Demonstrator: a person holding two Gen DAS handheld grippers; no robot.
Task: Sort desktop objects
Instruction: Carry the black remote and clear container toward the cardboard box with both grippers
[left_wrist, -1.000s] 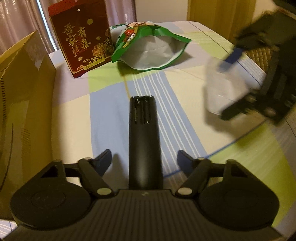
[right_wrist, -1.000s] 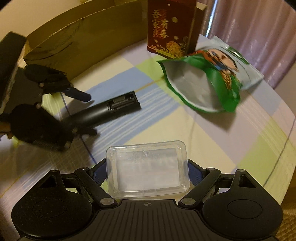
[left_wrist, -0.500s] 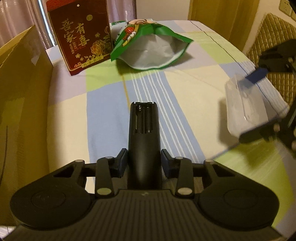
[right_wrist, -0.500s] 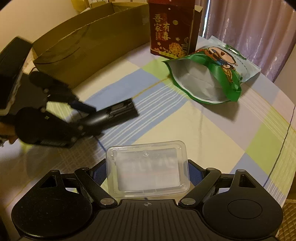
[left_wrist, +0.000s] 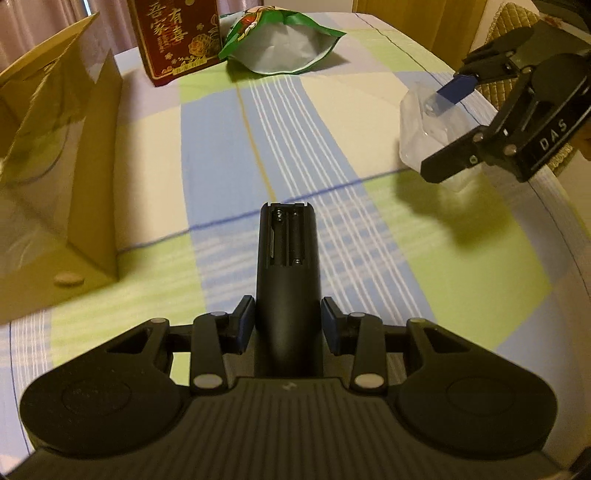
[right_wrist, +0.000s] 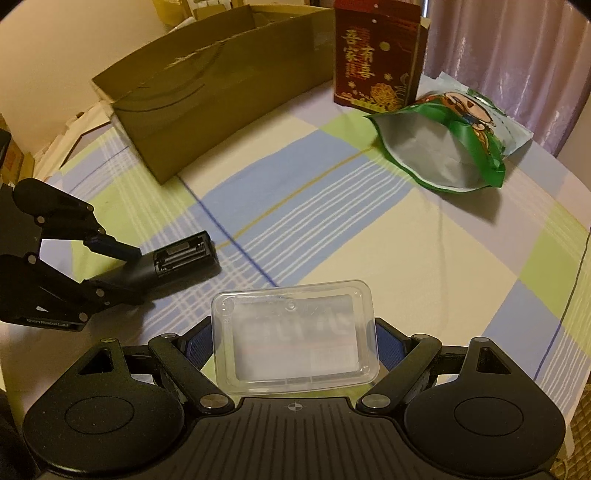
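My left gripper (left_wrist: 288, 326) is shut on a black remote control (left_wrist: 288, 266), held above the checked tablecloth with its open battery bay up. It also shows in the right wrist view (right_wrist: 173, 264), at the left. My right gripper (right_wrist: 295, 341) is shut on a clear plastic box (right_wrist: 295, 336), held above the table. That box shows at the right of the left wrist view (left_wrist: 432, 129).
A brown cardboard box (right_wrist: 221, 96) stands along the table's left side (left_wrist: 55, 166). A red gift box (right_wrist: 376, 59) and an open green snack bag (right_wrist: 447, 147) sit at the far end. A quilted chair (left_wrist: 517, 26) is beyond the right edge.
My left gripper closed on the remote and lifted it back, toward the cardboard box's near corner. My right gripper, holding the clear box, drew back and rose.
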